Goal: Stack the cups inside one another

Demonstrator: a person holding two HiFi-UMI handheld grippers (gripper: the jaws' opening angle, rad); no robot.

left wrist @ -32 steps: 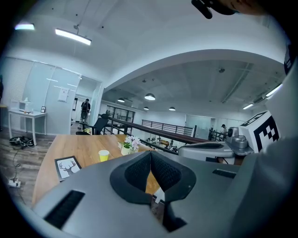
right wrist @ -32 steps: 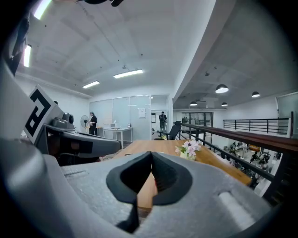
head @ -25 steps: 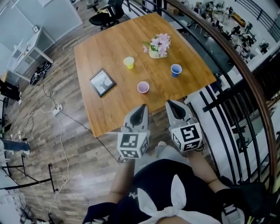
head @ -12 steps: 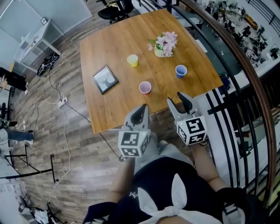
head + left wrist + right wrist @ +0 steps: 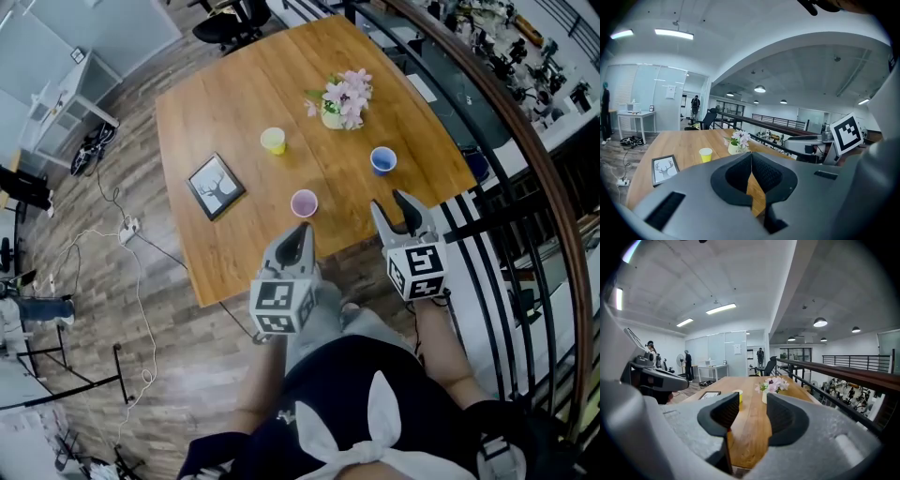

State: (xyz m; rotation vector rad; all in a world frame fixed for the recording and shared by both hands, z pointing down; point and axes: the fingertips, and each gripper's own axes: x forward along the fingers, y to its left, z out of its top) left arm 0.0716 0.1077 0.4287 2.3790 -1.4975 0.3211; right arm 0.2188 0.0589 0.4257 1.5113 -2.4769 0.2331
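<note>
Head view: vase (image 5: pixel 330 117) near yellow cup (image 5: pixel 273 141).

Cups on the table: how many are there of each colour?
Yellow cup: 1
Pink cup: 1
Blue cup: 1
Total: 3 cups, each standing on its own on the table, none stacked yet.

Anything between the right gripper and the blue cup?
Nothing visible. Only bare table lies between the right gripper, jaws just opened and empty, and the blue cup. The pink cup sits off left, the flowers beyond.
</note>
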